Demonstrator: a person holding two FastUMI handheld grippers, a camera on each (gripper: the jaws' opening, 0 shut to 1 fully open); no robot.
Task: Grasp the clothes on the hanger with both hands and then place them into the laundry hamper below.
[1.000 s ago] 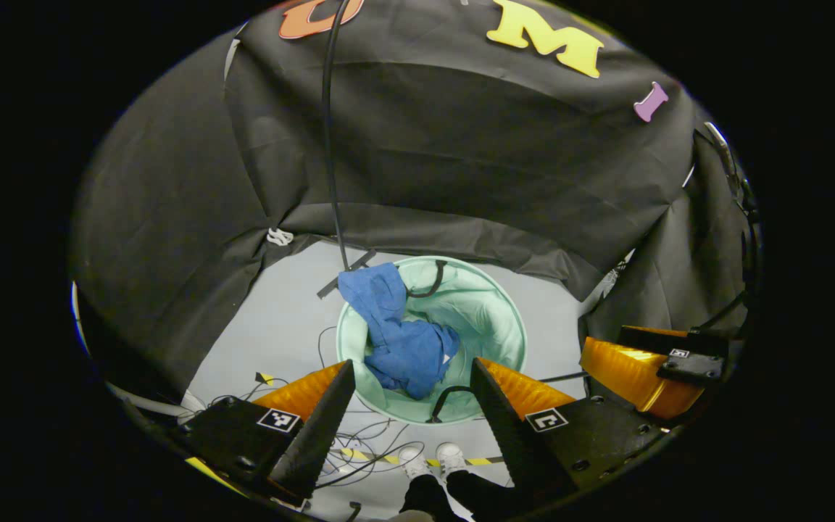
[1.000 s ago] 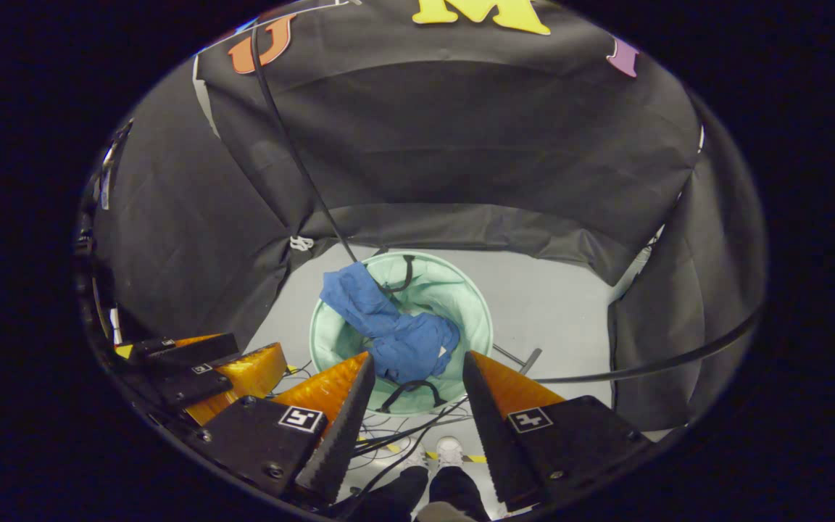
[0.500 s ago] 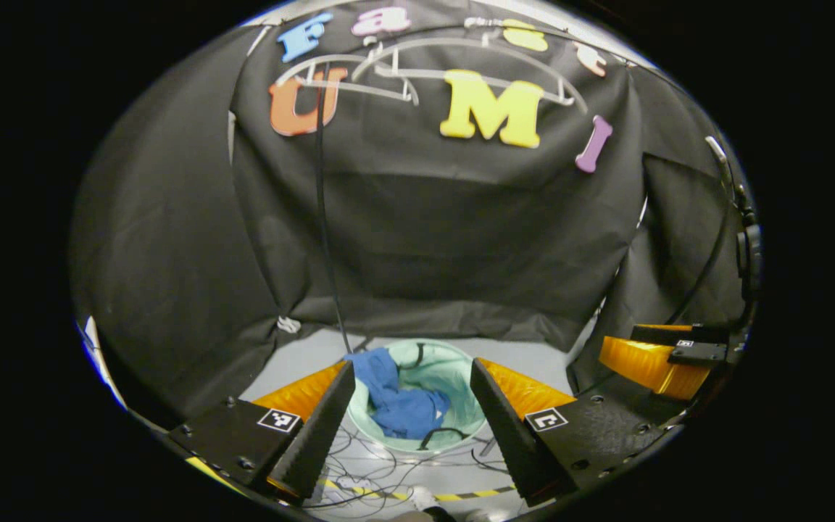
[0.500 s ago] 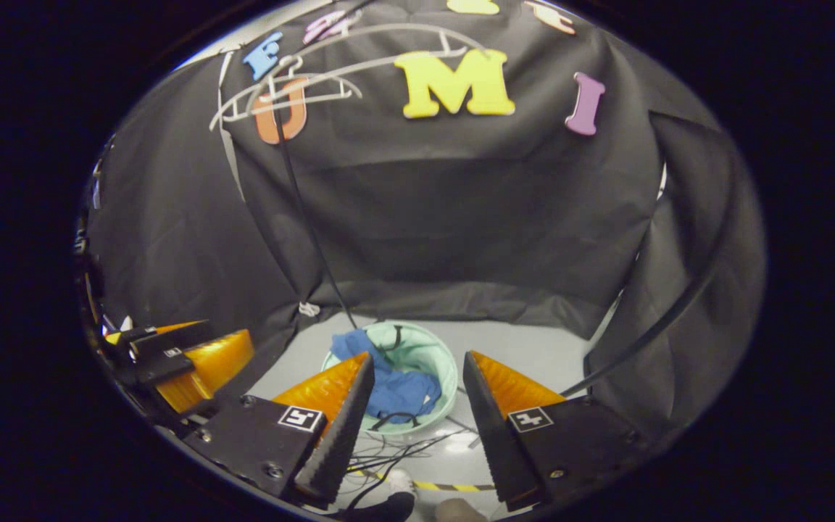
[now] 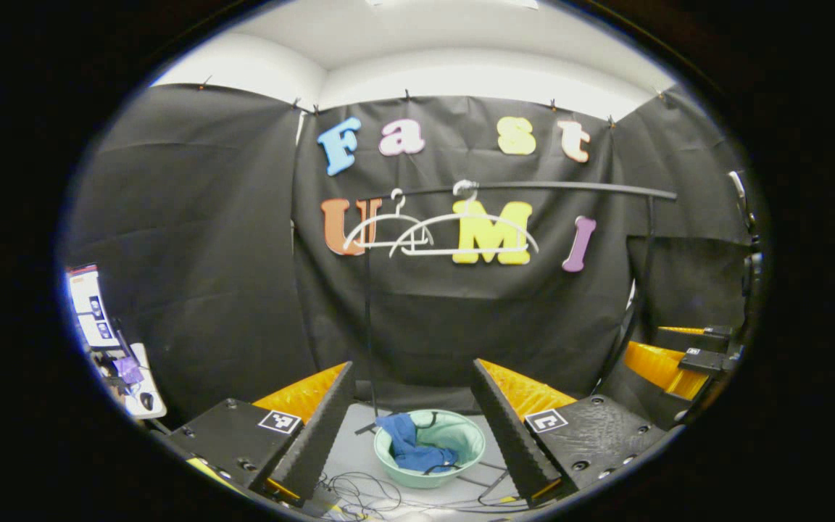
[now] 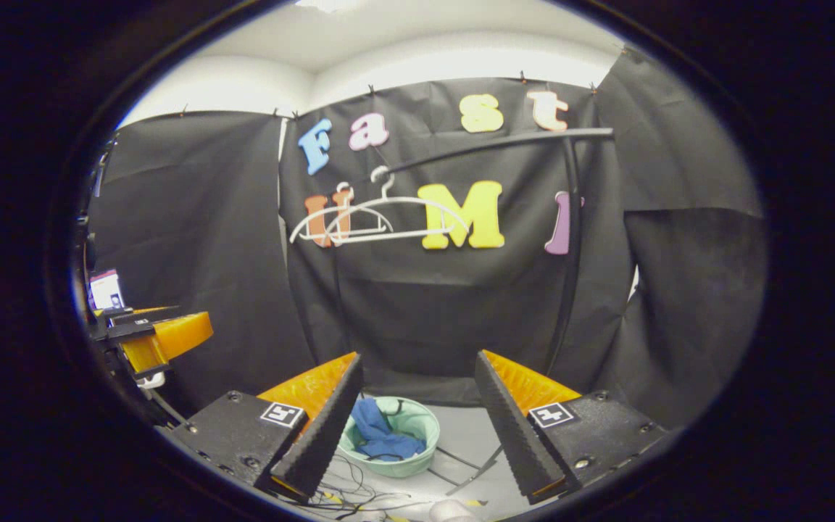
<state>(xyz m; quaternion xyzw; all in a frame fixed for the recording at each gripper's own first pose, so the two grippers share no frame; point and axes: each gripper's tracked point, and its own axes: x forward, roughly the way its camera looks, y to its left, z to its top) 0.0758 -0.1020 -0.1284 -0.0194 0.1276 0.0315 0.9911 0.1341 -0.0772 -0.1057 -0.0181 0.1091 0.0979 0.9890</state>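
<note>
Two bare hangers [image 5: 461,235] hang side by side on the black rail [image 5: 570,188] against the booth's back wall, with nothing left draped on them. The blue clothes [image 5: 410,446] lie crumpled in the pale green laundry hamper [image 5: 461,464], which stands on the grey floor [image 6: 475,435] below the rail, close to the wall's foot; one fold rides up over the hamper's far left rim. Judged from that, the task looks finished, with no garment left to fetch.

The left hand-held gripper [image 5: 412,435] has its jaws wide apart and holds nothing, and the hamper sits framed between its fingers. The right hand-held gripper [image 6: 417,431] is likewise spread wide and empty, with the hamper lying toward its left finger.

From the left gripper view, a cluttered spot with papers [image 5: 91,312] appears at the left edge, and loose cables [image 5: 359,493] trail on the floor before the hamper. The right gripper view instead takes in the rail's upright post [image 6: 570,239] and a leg of the stand [image 6: 475,471] on the floor.
</note>
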